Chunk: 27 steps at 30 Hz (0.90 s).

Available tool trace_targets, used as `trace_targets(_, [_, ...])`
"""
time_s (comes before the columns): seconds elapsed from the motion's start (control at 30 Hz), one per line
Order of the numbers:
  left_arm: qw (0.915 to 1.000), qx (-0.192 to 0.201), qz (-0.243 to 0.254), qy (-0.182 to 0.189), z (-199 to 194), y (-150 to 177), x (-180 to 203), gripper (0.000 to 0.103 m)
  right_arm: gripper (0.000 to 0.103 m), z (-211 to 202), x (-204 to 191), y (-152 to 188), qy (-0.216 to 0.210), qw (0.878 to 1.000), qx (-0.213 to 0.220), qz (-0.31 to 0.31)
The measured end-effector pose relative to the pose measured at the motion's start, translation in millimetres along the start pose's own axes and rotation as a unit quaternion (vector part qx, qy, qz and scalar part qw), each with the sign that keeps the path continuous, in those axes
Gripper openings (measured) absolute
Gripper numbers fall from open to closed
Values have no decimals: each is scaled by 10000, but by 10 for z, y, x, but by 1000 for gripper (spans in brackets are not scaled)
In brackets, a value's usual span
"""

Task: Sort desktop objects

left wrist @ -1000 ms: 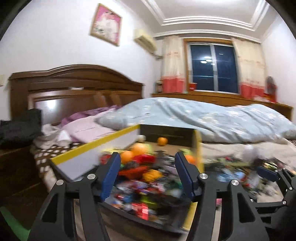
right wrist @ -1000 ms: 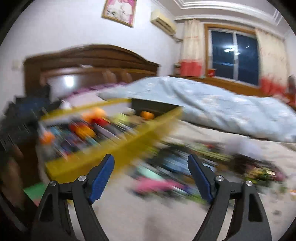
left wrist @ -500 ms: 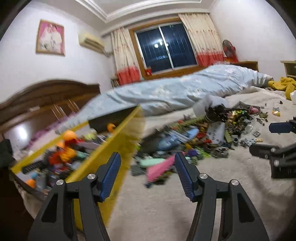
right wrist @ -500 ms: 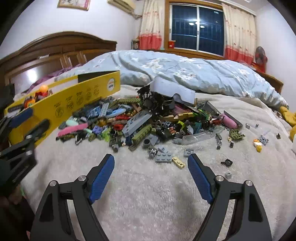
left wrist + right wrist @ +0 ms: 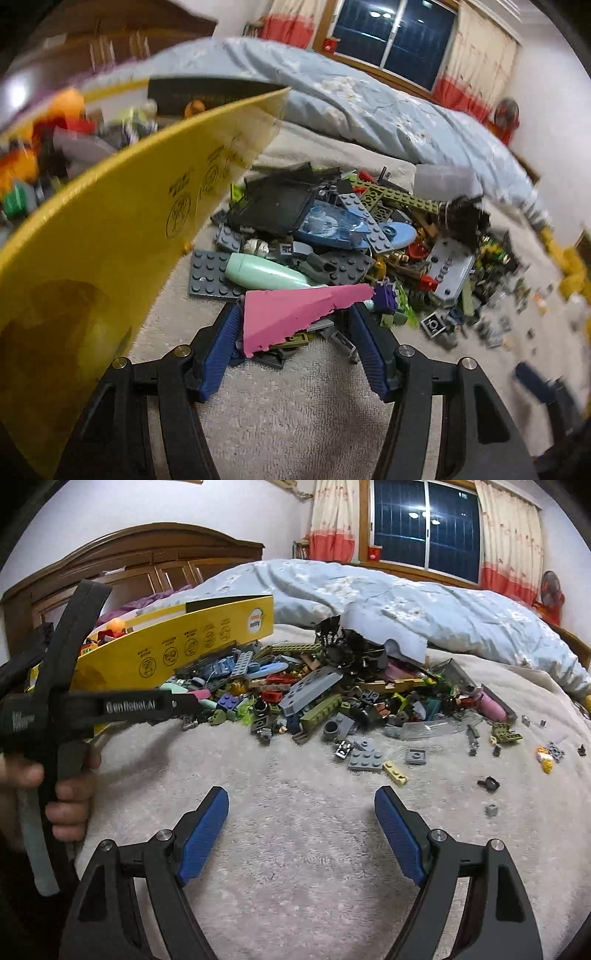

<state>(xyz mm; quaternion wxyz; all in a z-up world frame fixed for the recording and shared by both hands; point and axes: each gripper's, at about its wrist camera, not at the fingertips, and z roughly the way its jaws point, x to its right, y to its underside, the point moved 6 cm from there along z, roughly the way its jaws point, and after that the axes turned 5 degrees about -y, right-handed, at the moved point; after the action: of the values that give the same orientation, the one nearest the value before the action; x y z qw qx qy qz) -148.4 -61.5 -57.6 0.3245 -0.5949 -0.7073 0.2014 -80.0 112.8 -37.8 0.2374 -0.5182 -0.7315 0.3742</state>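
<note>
one yellow box (image 5: 173,650), two grippers (image 5: 301,834)

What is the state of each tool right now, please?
Left tool: jaws closing around the pink wedge piece, not yet clearly gripping it.
Right tool: open and empty above the blanket.

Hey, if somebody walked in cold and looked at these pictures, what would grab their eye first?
Probably the big heap of toy bricks spread over the pale blanket on the bed. Next, the yellow box at the heap's left edge, already holding bricks. Up close, the left tongs are closing around a pink wedge piece at the pile's near edge, while the right tongs hang open over bare blanket.
</note>
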Motion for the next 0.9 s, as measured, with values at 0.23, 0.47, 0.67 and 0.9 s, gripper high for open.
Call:
trace_targets(0.23, [9992, 345, 219, -50, -157, 41, 55, 20, 82, 98, 28, 23, -255, 9993, -196, 204])
trace_targets(0.47, [9789, 1539, 1337, -132, -622, 79, 395, 9, 82, 98, 56, -70, -307, 9989, -10, 356])
trace_targets(0.67, [9572, 1718, 2294, -403, -841, 415, 598, 9, 82, -112, 505, -396, -1200, 9709, 971, 1832])
trace_targets(0.9, [9314, 1345, 3273, -852, -684, 1013, 701, 9, 64, 344, 731, -550, -1698, 9414, 731, 2821])
